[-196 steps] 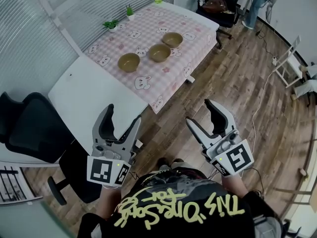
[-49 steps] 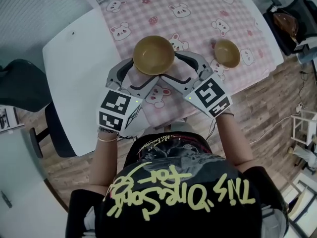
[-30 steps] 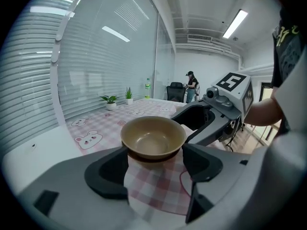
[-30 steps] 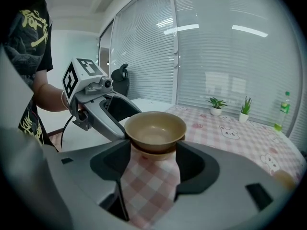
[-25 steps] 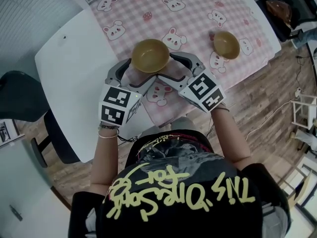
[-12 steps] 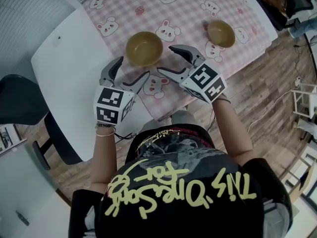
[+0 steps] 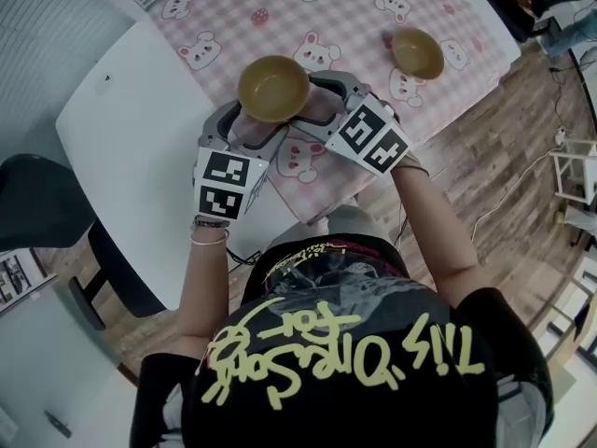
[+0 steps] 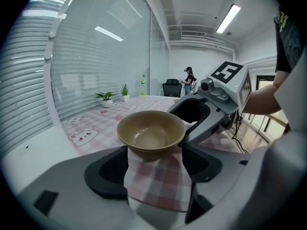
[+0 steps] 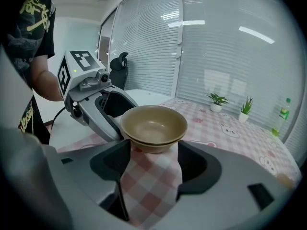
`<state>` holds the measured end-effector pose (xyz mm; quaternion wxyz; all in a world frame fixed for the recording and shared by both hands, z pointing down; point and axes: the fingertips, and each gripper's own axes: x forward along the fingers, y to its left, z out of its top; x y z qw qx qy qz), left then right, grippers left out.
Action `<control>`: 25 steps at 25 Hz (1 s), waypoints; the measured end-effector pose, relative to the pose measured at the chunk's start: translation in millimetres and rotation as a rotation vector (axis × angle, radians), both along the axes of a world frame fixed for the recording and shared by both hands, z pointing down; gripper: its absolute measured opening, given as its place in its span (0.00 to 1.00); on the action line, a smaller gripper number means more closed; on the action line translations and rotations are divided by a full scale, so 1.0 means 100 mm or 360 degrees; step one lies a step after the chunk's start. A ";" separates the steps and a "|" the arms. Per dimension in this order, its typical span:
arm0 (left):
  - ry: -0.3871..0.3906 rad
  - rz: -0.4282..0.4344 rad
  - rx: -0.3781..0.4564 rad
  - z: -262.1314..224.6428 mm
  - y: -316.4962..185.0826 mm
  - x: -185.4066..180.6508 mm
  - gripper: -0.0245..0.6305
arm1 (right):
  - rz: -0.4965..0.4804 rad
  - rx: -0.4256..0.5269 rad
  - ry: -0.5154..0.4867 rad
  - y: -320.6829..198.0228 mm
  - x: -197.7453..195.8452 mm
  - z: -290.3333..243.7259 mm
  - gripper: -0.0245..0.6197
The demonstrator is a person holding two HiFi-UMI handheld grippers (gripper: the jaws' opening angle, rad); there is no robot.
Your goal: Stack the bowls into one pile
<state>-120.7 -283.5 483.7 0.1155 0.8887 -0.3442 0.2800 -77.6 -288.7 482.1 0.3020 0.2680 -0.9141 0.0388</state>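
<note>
Two tan bowls nested as one stack (image 7: 272, 89) stand on the pink checked cloth (image 7: 350, 12). My left gripper (image 7: 250, 125) reaches in from the lower left, its jaws closing with the stack's foot (image 8: 149, 152) between the tips. My right gripper (image 7: 317, 105) comes in from the right, jaws apart, the same foot (image 9: 154, 147) between its tips. In neither gripper view do I see the pads pressing on it. Each gripper shows in the other's view: right gripper (image 8: 211, 110), left gripper (image 9: 91, 99). A third tan bowl (image 7: 417, 52) stands alone at the far right.
The cloth covers the right part of a white table (image 7: 140, 138), and its near edge hangs just below the grippers. A black chair (image 7: 47, 203) stands at the left. Small potted plants (image 8: 105, 96) and a bottle (image 9: 283, 114) stand at the table's far end.
Half a second ago both grippers were drawn back from the stack. Both have since moved forward, so that they flank it from either side. The stack and the lone bowl have stayed in place.
</note>
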 end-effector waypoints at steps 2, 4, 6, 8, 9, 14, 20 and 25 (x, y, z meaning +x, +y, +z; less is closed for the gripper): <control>0.0004 0.0002 0.0007 0.00 -0.03 0.00 0.55 | 0.0019 0.0005 -0.0003 -0.01 0.00 0.01 0.50; 0.0005 0.0009 0.0012 0.00 -0.05 -0.01 0.54 | 0.0045 0.0010 -0.0009 -0.01 0.01 0.01 0.50; 0.0006 0.0018 0.0019 0.00 -0.05 -0.01 0.53 | 0.0068 0.0027 -0.0008 -0.01 0.01 0.00 0.50; 0.0014 0.0025 0.0029 -0.02 -0.05 0.00 0.53 | 0.0090 0.0046 -0.0010 0.01 0.01 -0.02 0.50; 0.0019 0.0028 0.0037 -0.05 -0.04 0.00 0.53 | 0.0100 0.0054 -0.0017 0.02 0.01 -0.04 0.50; 0.0022 0.0063 0.0075 -0.25 0.05 0.05 0.53 | 0.0137 0.0095 -0.0069 0.12 0.06 -0.24 0.50; 0.0030 0.0100 0.0142 -0.56 0.16 0.30 0.53 | 0.0164 0.0174 -0.0109 0.23 0.29 -0.55 0.50; 0.0005 0.0124 0.0192 -0.73 0.22 0.63 0.53 | 0.0199 0.0203 -0.0128 0.30 0.63 -0.71 0.50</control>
